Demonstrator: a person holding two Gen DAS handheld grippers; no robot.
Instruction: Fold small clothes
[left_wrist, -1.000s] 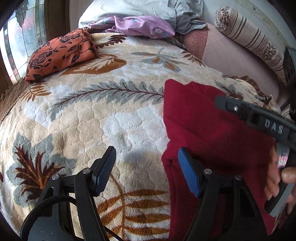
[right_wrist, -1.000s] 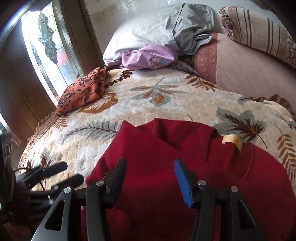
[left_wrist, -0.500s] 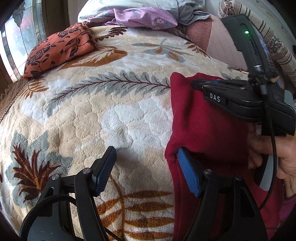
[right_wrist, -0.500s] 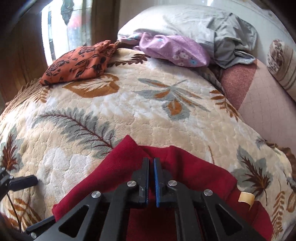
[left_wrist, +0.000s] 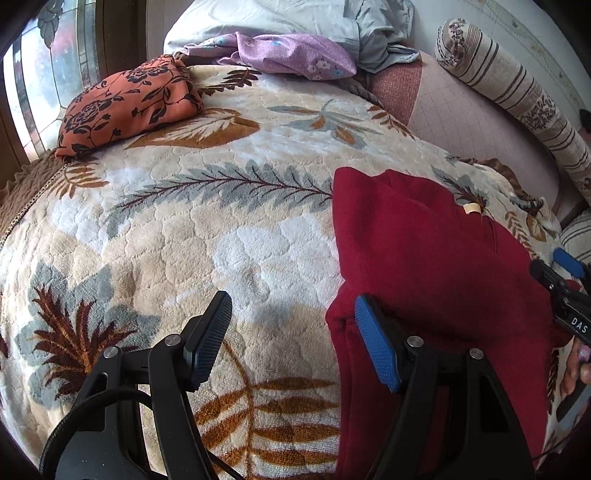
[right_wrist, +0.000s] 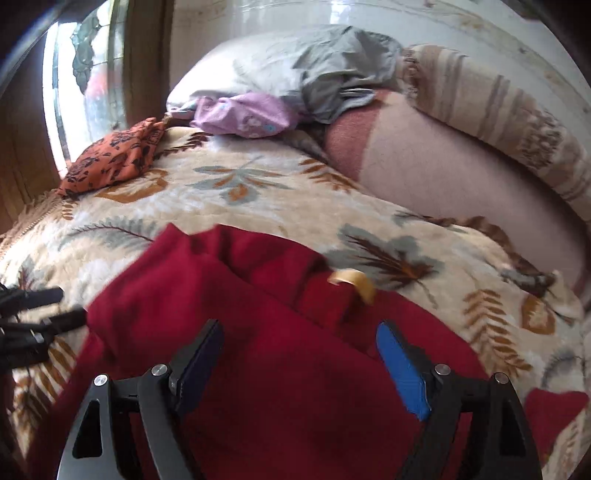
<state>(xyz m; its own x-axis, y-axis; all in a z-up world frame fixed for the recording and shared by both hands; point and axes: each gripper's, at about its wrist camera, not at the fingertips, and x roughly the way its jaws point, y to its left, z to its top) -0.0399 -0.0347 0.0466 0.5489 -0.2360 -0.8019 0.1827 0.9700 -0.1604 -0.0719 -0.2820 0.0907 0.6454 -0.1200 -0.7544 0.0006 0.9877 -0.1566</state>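
One red garment (left_wrist: 424, 258) on leaf-print blanket (left_wrist: 221, 229)

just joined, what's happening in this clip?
A person with a handheld gripper in each hand is folding a dark red knit garment on a cream leaf-patterned blanket. Both grippers are open and hold nothing. The left gripper straddles the garment's left edge: its blue-padded finger is over the red fabric, the other over the blanket. The right gripper hovers over the middle of the garment, which already lies partly folded, a flap doubled over on top. An orange floral cloth sits folded at the far left corner.
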